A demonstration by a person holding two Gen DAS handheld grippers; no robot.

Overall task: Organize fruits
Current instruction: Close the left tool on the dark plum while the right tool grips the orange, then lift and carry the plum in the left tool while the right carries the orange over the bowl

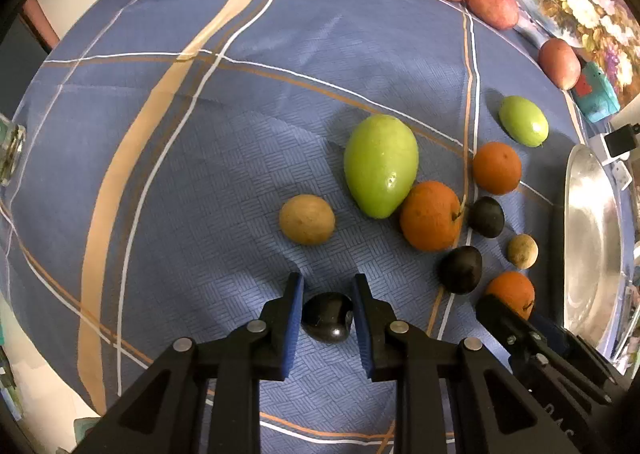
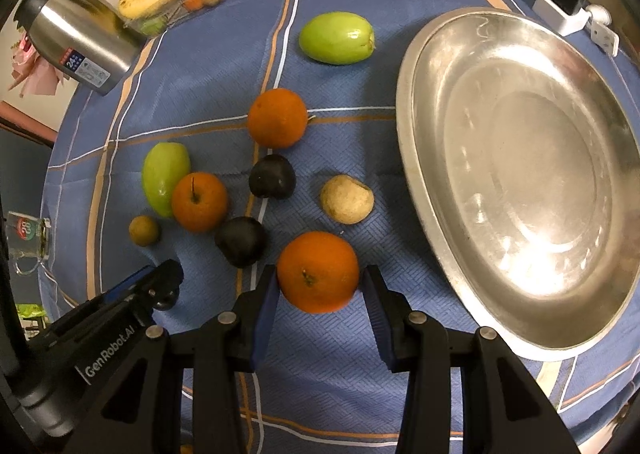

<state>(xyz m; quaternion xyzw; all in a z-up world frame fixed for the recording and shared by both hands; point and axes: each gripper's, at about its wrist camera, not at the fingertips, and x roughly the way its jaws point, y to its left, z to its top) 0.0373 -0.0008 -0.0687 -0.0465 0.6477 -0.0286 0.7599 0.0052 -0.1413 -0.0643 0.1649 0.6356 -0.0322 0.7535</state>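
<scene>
On blue cloth: left gripper (image 1: 327, 314) clamps dark plum (image 1: 327, 317), right gripper (image 2: 318, 300) pinches orange (image 2: 318, 272); next lift both into steel tray (image 2: 420, 182).

My worktop wears a blue woven cloth (image 1: 240, 158), matt, with a basket-weave texture. The tray (image 2: 520, 174) is bare metal, shiny but scuffed and cloudy. The flask (image 2: 80, 38) is brushed steel with a black plastic handle. The plum (image 1: 328, 318) in my left tool (image 1: 327, 294) is smooth and glossy; the orange (image 2: 318, 272) has dimpled, matt peel. My tool pads (image 1: 294, 318) look like blue matt rubber.
</scene>
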